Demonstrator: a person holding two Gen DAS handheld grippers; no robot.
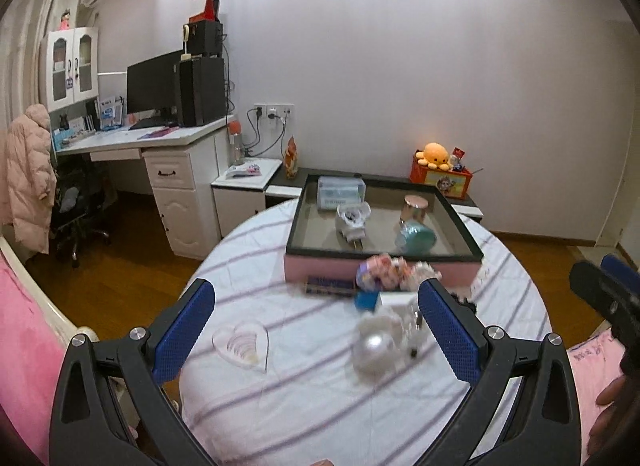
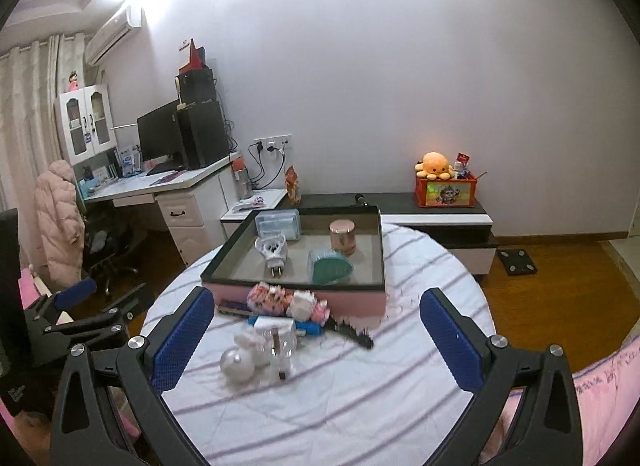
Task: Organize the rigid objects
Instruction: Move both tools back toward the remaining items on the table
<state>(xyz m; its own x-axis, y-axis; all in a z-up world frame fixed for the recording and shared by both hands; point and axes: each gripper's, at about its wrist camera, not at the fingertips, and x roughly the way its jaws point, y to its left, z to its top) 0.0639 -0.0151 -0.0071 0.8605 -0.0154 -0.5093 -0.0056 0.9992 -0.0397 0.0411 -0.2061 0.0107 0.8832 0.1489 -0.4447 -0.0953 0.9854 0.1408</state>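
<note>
A round desk (image 2: pixel 320 406) covered by a white cloth with purple stripes is seen in the lower middle of both views. At its far edge a shallow pink box with a dark rim (image 2: pixel 362 303) is set. Inside the box, a clear plastic case (image 2: pixel 279 224) is seen at the upper left, a plug adapter (image 2: pixel 274 254) below it, a pink jar with a metallic lid (image 2: pixel 343 237) at the upper right, and a teal round container (image 2: pixel 329 266) lying on its side at the lower right.

Just in front of the box, toward the middle of the right wrist frame, a cluster of loose items is gathered: a pink patterned hair clip (image 2: pixel 280 300), a blue tube (image 2: pixel 308 328), a dark comb (image 2: pixel 356 336), a clear perfume bottle (image 2: pixel 280 346) and a pearly white ball (image 2: pixel 237 364). In the left wrist view these are blurred; a clear heart-shaped dish (image 1: pixel 242 344) is seen apart from them at the lower left of the cloth.

The left gripper (image 1: pixel 316 330) is held above the desk with its blue-padded fingers (image 1: pixel 186 330) spread wide, nothing between them. The right gripper (image 2: pixel 316 336) is likewise held over the desk with its fingers (image 2: pixel 182 338) wide apart and nothing gripped.
</note>
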